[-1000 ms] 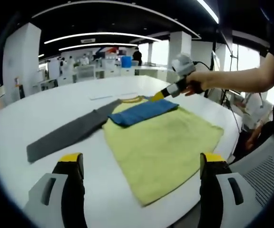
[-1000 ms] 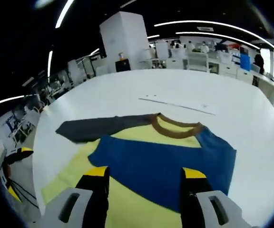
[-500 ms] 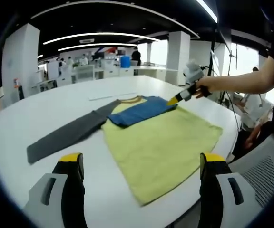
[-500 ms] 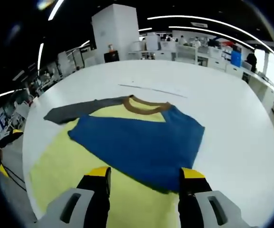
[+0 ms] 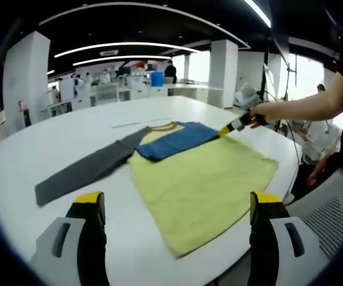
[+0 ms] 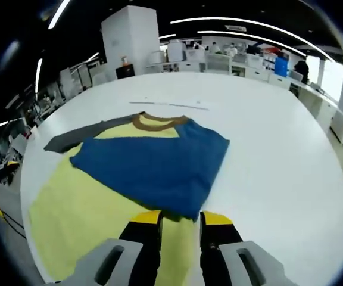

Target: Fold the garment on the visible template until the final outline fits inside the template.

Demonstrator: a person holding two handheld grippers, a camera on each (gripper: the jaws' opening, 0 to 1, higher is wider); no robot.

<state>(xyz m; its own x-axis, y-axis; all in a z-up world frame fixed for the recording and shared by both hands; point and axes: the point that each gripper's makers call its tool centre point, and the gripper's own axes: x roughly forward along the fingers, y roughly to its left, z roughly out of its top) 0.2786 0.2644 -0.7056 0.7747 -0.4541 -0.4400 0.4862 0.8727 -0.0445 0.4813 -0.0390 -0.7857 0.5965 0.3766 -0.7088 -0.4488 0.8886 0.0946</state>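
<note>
- White table [image 5: 70,128] is carrying the yellow shirt [image 5: 204,179], blue sleeve [image 6: 153,164] folded across.
- Right hand-held gripper [image 6: 180,221] is nearly clenched by the sleeve's edge, pinching nothing clearly.
- Left hand-held gripper [image 5: 177,205] is hanging released; it should be taking the gray sleeve [image 5: 82,170] gently.

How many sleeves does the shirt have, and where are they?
2. The blue sleeve is folded across the yellow shirt near the collar. The gray sleeve lies stretched out flat on the white table, pointing away from the shirt.
</note>
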